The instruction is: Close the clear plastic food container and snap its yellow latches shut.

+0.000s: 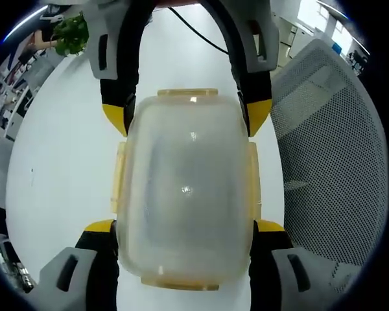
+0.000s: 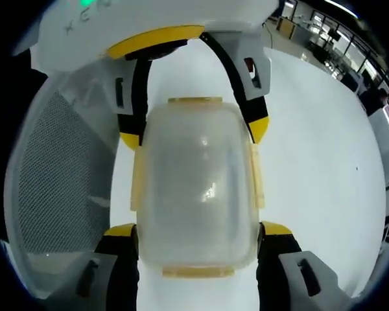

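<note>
The clear plastic food container (image 1: 185, 188) sits on the white tabletop (image 1: 65, 168) with its lid down, between the two claws, which face each other from opposite ends. In the left gripper view the left claw (image 1: 185, 228) has its jaws apart, one on either side of the near end, while the right claw (image 1: 187, 116) straddles the far end the same way. The right gripper view mirrors this: the right claw (image 2: 198, 232) brackets its near end and the left claw (image 2: 194, 133) the far one. Whether the yellow jaw tips press the walls or merely sit just beside them cannot be told.

Yellow latches (image 1: 254, 178) show along the long sides and at both ends (image 2: 196, 100), and whether they are snapped cannot be judged. The risks: the smooth box could skate across the slick tabletop if one claw pushes harder than the other, and a latch pressed off-centre could stay half caught. A mesh office chair (image 1: 337, 162) stands just beside the tabletop edge.
</note>
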